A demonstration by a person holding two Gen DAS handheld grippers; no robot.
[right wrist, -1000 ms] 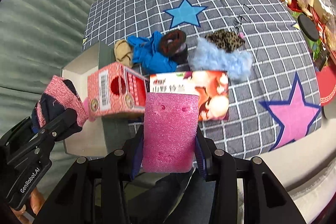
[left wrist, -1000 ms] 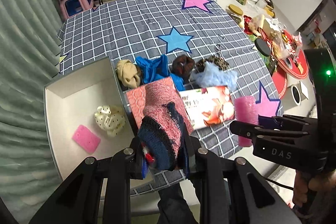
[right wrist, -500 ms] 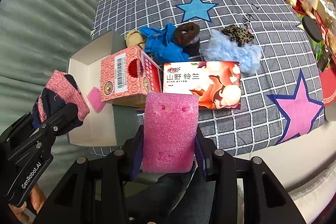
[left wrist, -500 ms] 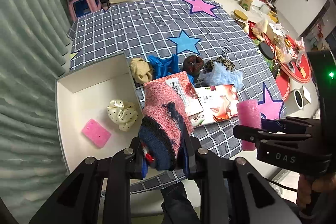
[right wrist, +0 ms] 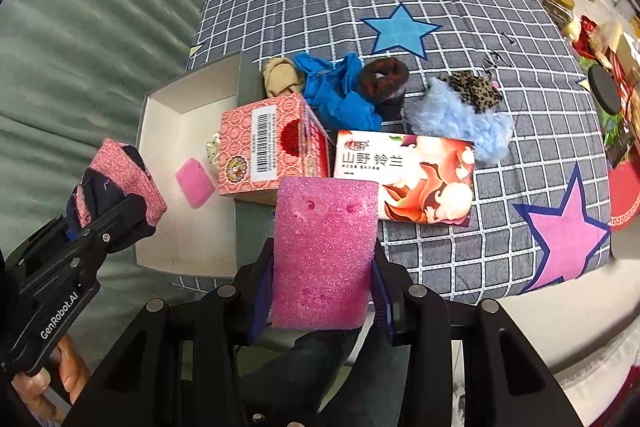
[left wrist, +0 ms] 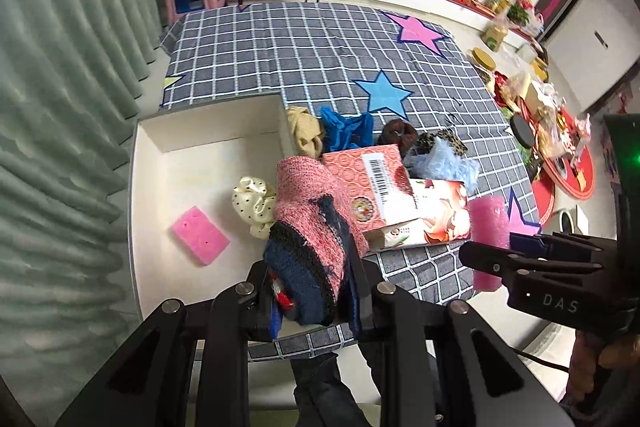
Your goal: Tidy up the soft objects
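- Left wrist view: a pink-and-navy knitted sock (left wrist: pixel 310 223) is clamped between the fingers of the left gripper (left wrist: pixel 314 301), held above the near right edge of the white box (left wrist: pixel 152 227). A small pink sponge (left wrist: pixel 200 235) and a dotted cream scrunchie (left wrist: pixel 253 201) are seen lying inside the box.
- Right wrist view: a large pink sponge (right wrist: pixel 325 251) is gripped upright by the right gripper (right wrist: pixel 323 303), held above the table's near edge, just in front of the red carton (right wrist: pixel 272 147) and the flat printed box (right wrist: pixel 408 179).
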